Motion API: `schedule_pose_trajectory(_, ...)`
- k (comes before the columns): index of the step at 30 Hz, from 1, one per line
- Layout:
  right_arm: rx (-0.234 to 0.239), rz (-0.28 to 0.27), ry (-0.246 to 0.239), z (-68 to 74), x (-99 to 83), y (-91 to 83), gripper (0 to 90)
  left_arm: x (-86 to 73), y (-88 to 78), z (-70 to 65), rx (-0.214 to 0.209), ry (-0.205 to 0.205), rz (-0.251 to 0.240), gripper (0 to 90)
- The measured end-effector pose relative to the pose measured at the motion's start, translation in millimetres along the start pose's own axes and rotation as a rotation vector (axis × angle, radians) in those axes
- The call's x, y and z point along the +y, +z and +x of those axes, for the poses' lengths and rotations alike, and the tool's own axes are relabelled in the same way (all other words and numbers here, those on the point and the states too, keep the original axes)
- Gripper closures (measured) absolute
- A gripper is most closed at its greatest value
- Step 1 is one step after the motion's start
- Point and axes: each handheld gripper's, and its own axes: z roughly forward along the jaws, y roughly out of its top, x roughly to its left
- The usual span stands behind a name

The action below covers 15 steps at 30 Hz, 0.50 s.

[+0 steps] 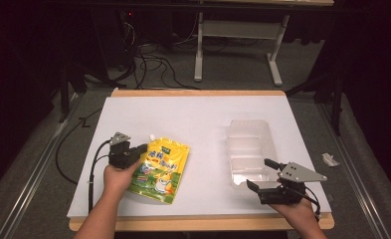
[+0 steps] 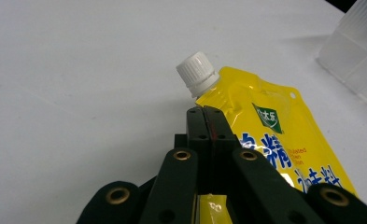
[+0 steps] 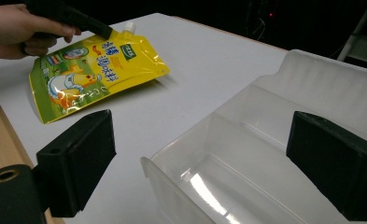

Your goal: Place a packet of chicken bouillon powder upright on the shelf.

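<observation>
The pouch (image 1: pixel 161 169) is bright yellow with a white ribbed cap (image 2: pixel 198 72), a small green label, blue lettering, and a green-and-white picture panel at the end opposite the cap. Beside the pouch, the bin (image 1: pixel 250 152) is clear and colourless. Both grippers (image 1: pixel 142 149) (image 1: pixel 260 174) are black. The table (image 1: pixel 193 119) is white with a tan wooden edge.

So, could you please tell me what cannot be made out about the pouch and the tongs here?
- Yellow pouch: small print too tiny in the high view.
- Its lower edge: cut off by the left tongs in the left gripper view.
- Clear tray: far end cut off by the frame edge in the right gripper view.
</observation>
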Motion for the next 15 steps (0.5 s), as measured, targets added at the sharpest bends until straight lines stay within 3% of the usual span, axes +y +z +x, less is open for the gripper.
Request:
schedule_pose_trajectory(7, 0.013, -0.004, 0.002, 5.9, 1.8, -0.7, 10.4, -0.7, -24.7, -12.8, 0.03, 0.074, -0.082, 90.0)
schedule_pose_trajectory(15, 0.035, 0.0, -0.012, 19.3, 4.6, 5.3, 9.2, -3.4, -56.2, -27.7, 0.021, 0.104, -0.184, 90.0)
